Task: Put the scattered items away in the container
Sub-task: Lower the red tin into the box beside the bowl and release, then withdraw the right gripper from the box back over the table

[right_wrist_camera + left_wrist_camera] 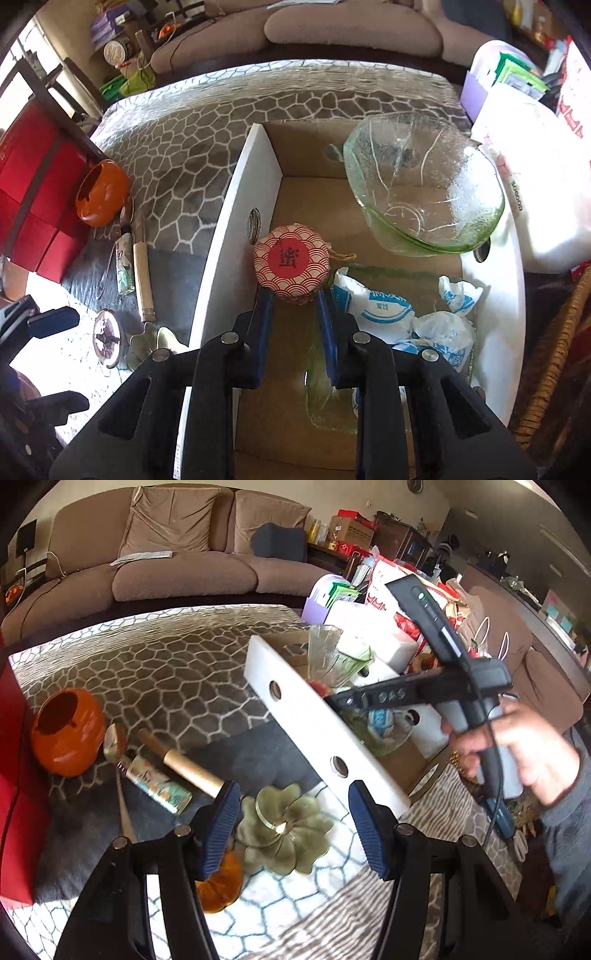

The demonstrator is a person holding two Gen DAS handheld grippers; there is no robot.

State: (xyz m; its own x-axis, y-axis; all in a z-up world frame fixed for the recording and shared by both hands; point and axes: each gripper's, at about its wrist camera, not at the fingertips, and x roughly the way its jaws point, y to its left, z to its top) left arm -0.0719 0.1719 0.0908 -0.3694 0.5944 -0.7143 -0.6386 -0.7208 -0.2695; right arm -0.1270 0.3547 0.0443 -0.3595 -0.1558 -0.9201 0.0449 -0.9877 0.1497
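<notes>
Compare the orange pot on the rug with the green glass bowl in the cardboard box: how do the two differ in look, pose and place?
The orange pot is opaque and glossy; the green glass bowl is see-through with etched lines. The pot lies tipped on the rug, outside the box; the bowl leans tilted inside the cardboard box. The pot's mouth is narrow, the bowl's rim wide and flaring. Both are round, hollow and look empty.
</notes>
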